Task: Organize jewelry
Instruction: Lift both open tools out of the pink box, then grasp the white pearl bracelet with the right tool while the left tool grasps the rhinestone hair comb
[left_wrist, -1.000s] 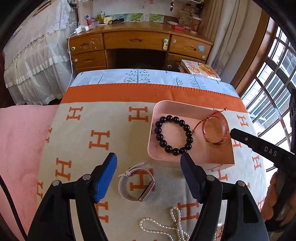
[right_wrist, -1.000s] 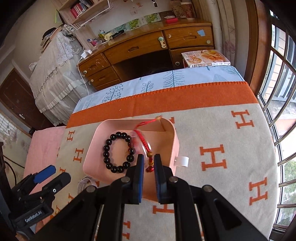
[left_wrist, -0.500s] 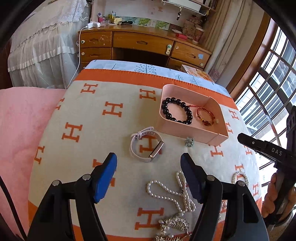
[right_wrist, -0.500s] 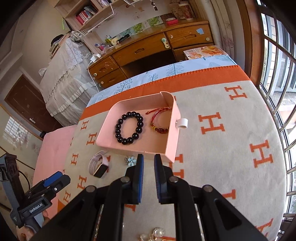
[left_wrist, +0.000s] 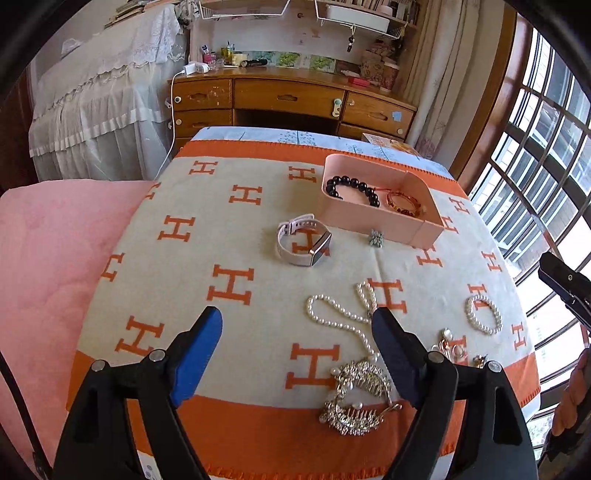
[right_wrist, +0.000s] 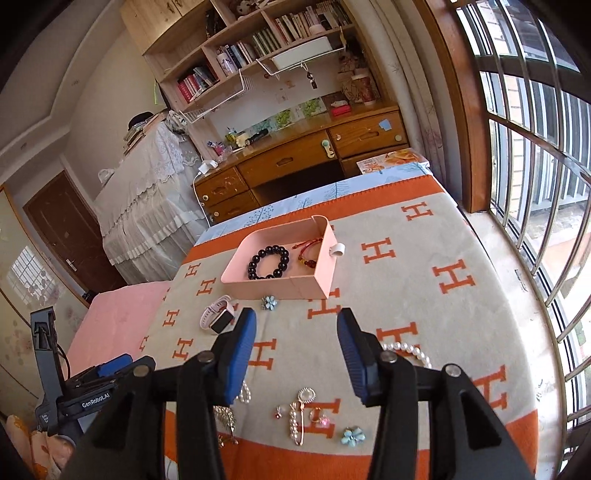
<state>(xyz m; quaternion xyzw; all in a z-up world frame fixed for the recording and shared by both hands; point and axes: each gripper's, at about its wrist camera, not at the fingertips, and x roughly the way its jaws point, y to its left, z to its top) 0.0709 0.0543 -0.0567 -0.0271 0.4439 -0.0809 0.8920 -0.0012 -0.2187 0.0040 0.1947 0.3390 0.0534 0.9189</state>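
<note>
A pink tray (left_wrist: 424, 230) (right_wrist: 280, 286) on the H-patterned blanket holds a black bead bracelet (left_wrist: 351, 183) (right_wrist: 267, 262) and a red cord bracelet (left_wrist: 402, 205) (right_wrist: 308, 254). A white smartwatch (left_wrist: 303, 245) (right_wrist: 218, 317) and a small flower brooch (left_wrist: 376, 238) (right_wrist: 269, 302) lie in front of it. A pearl necklace (left_wrist: 343, 319), a pearl bracelet (left_wrist: 484, 314) and a silver hair comb (left_wrist: 354, 402) lie nearer. My left gripper (left_wrist: 297, 356) is open and empty above the near blanket. My right gripper (right_wrist: 297, 352) is open and empty, pulled back from the tray.
Small earrings, a pin and a blue flower (right_wrist: 352, 435) lie near the blanket's front edge (right_wrist: 332, 454). A pink cushion (left_wrist: 55, 258) is to the left. A wooden desk (left_wrist: 288, 99) stands beyond. Window bars (right_wrist: 535, 184) run along the right.
The right gripper let go of the red cord bracelet in the tray, opened and drew back. Both grippers pulled back and up, so more jewelry shows.
</note>
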